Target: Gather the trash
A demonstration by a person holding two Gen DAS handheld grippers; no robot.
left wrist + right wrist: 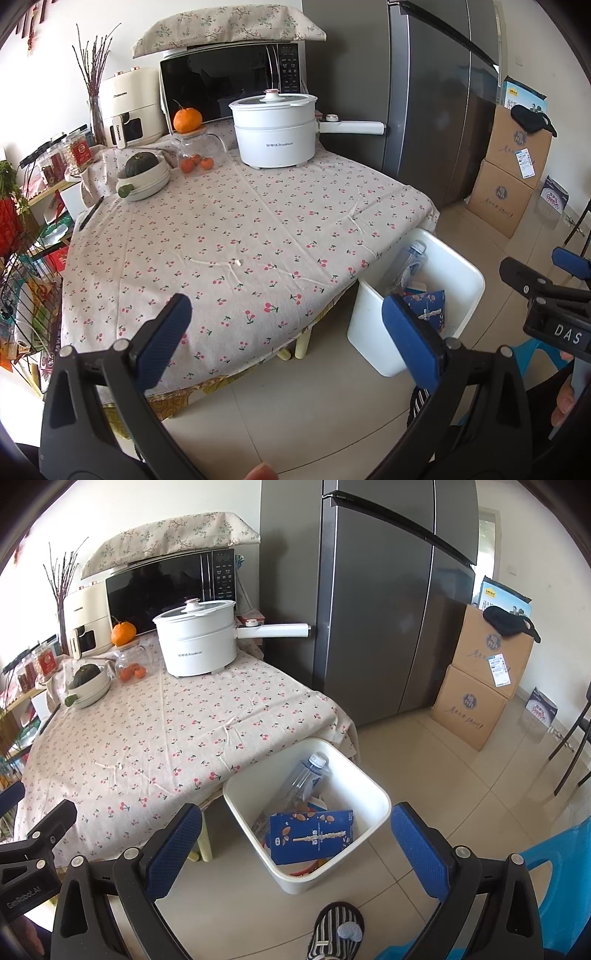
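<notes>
Both tongs are being held apart and empty: left tongs (286,330) hovering over the near edge of the worktop (258,221), right tongs (295,843) hovering above the bin (373,786). Nothing is being gripped.

The white bin is being kept on the floor just beside the worktop corner, mouth tilted toward the person — likely so trash can be dropped straight off the edge.

Trash is sitting inside the bin: a clear plastic bottle (306,775) leaning on the far wall, cap up, and a blue carton (310,836) lying flat against the near side, printed face up. More scraps are being hidden under them; they can't be identified.

The worktop's cloth is looking clear in the middle; only a tiny white speck (238,263) is showing, too small to identify. The cooker (275,129), jar and bowl are being kept at the back, well apart from the bin. Collection is judged nearly complete.
</notes>
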